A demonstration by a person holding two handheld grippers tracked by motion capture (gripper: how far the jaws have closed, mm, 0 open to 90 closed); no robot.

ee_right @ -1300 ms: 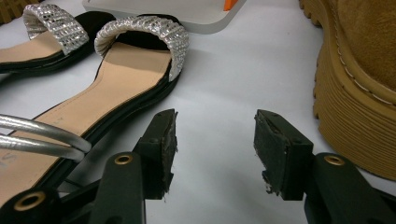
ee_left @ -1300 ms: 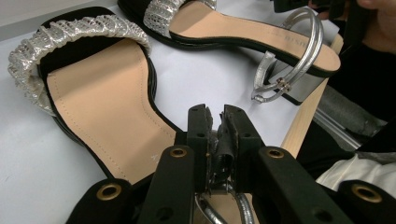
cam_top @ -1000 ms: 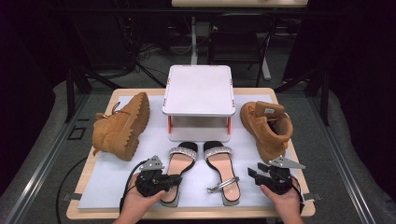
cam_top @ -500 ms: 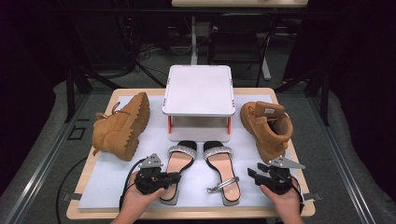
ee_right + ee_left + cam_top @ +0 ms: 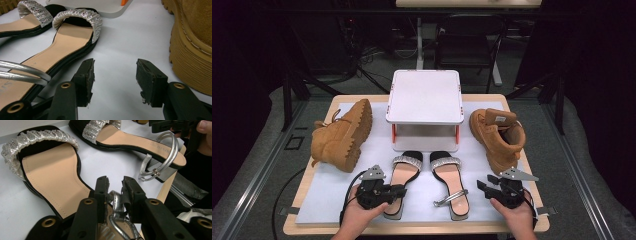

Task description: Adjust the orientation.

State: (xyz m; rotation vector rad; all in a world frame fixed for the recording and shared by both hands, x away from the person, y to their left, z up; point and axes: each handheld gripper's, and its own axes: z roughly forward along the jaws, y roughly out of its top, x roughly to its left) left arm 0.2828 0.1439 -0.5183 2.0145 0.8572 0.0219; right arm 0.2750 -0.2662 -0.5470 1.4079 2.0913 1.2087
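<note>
Your left gripper (image 5: 115,185) sits low over the heel end of the left sandal (image 5: 50,172). The sandal's silver ankle strap (image 5: 117,206) lies right between the two black jaws. The jaws have just been opening, and now there is a small gap on each side of the strap, so they are loose around it and not pinching it. Your left hand (image 5: 357,217) rests at the near edge of the table (image 5: 512,227), with the gripper lying almost flat and aimed to the right.

Your right gripper (image 5: 115,75) has its jaws spread apart over the bare white mat (image 5: 120,42), with nothing between them. It points at the gap between the right sandal (image 5: 67,42) and the brown boot (image 5: 195,42).

Farther back stands a white shelf (image 5: 424,97), with another brown boot (image 5: 343,135) lying to its left.
</note>
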